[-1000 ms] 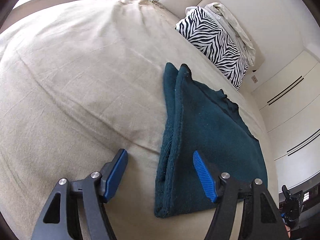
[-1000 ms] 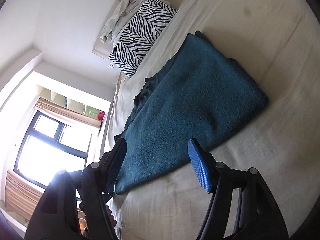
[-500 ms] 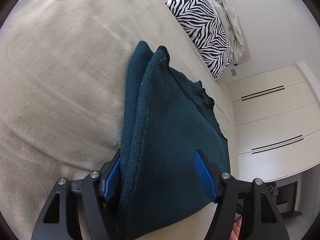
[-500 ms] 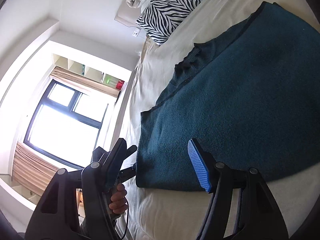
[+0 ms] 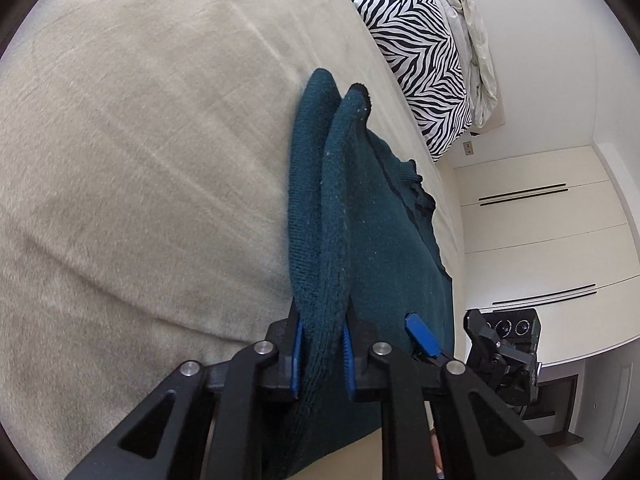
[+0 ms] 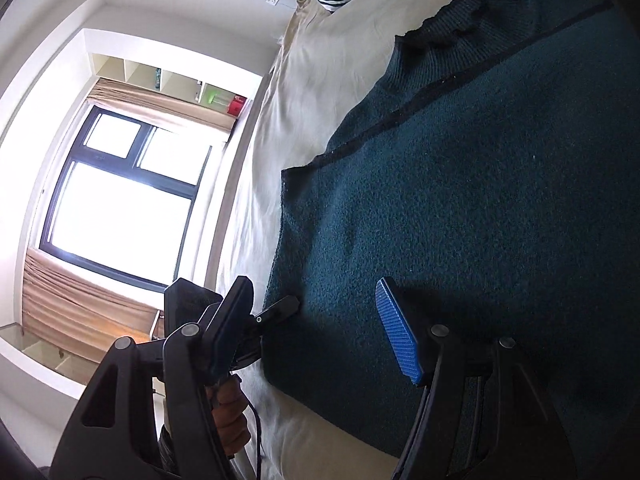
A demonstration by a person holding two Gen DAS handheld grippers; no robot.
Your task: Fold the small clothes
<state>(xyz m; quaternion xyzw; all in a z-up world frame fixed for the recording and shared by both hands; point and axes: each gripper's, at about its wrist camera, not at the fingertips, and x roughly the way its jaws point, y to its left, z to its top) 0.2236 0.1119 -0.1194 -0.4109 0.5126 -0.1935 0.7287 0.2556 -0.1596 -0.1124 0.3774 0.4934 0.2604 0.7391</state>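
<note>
A folded dark teal knit sweater (image 5: 384, 240) lies on the beige bed (image 5: 140, 160). My left gripper (image 5: 322, 354) is shut on the thick folded edge of the sweater at its near corner. In the right wrist view the sweater (image 6: 480, 200) fills the right side, its ribbed collar toward the top. My right gripper (image 6: 316, 320) is open, its jaws astride the sweater's other near corner, the blue pad (image 6: 398, 330) over the fabric. The right gripper also shows in the left wrist view (image 5: 420, 336), beside the sweater's edge.
A zebra-striped pillow (image 5: 420, 60) with a pale crumpled cloth (image 5: 476, 52) lies at the head of the bed. White wardrobe doors (image 5: 540, 220) stand past the bed. A bright window (image 6: 120, 200) with curtains is on the other side.
My left gripper moved in onto the sweater's folded edge and closed on it. My right gripper moved forward over the sweater's corner and stays open.
</note>
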